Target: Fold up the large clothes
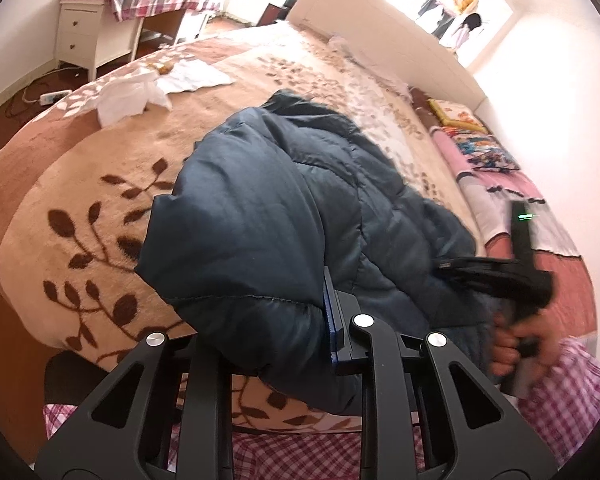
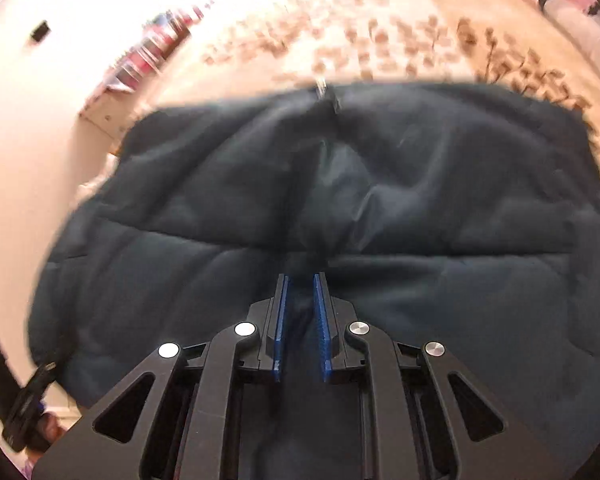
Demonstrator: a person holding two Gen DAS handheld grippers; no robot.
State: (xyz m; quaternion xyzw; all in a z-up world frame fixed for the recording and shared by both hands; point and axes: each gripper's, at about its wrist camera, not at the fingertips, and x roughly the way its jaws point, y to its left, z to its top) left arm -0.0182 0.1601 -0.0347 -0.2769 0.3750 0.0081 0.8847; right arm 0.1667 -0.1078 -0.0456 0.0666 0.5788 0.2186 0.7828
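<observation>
The left gripper [image 1: 300, 320] is clamped on the hem of a dark blue puffer jacket [image 1: 260, 220]; one blue pad [image 1: 329, 312] shows, the other finger is buried under the bulging fabric. The right gripper [image 2: 300, 320] pinches a fold of the same jacket [image 2: 340, 200] between its blue pads [image 2: 322, 320], which stand narrowly apart with cloth filling the gap. Just ahead of both, the jacket lies heaped on a beige bedspread with brown leaves [image 1: 80, 220]. To the left gripper's right, a hand [image 1: 516, 348] holds the other tool, blurred. Farther off lie white cloths [image 1: 140, 88] on the bed, then a white nightstand [image 1: 84, 36] by the wall.
</observation>
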